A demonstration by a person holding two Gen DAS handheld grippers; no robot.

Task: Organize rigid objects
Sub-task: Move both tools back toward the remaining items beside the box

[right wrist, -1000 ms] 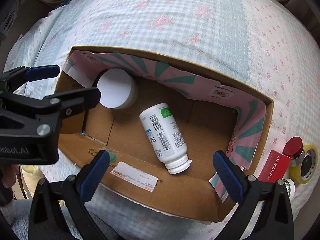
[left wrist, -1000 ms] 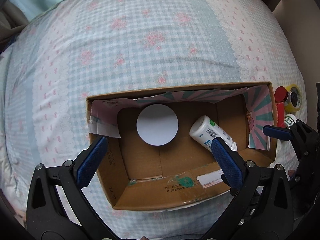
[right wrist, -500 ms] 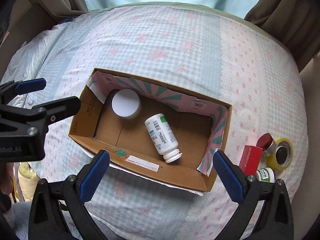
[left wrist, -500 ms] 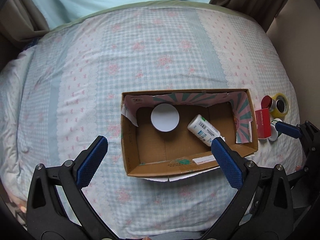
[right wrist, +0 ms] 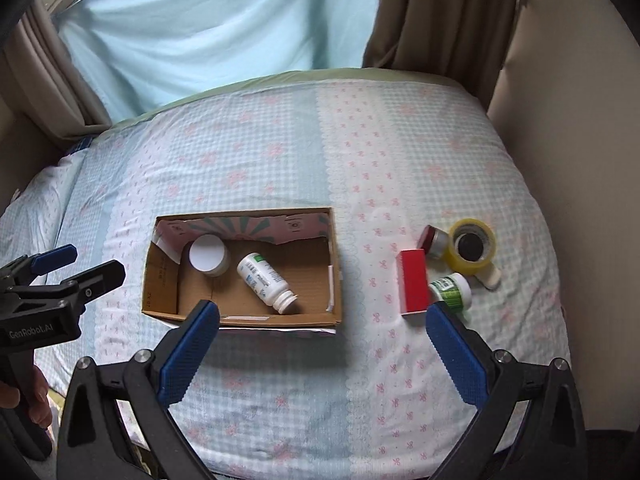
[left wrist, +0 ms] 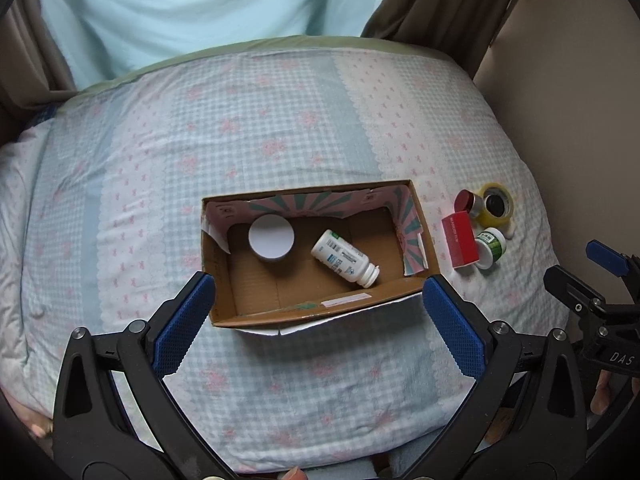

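The bed (right wrist: 280, 152), covered in a checked blue-and-pink floral quilt, filled both views, with wide bare fabric on every side of the cardboard box (right wrist: 160, 280). The box lay open-topped, left of centre in the right wrist view. Inside it a white round jar (right wrist: 208, 258) stood at the left end, and a white pill bottle (right wrist: 264, 280) lay on its side beside it. Well apart to the right, a red carton (right wrist: 414, 282), yellow tape roll (right wrist: 472, 246), green-labelled jar (right wrist: 452, 286) and red-capped jar (right wrist: 432, 240) clustered together. The left claw (left wrist: 318, 324) and right claw (right wrist: 322, 350) both hung spread wide and empty above the quilt.
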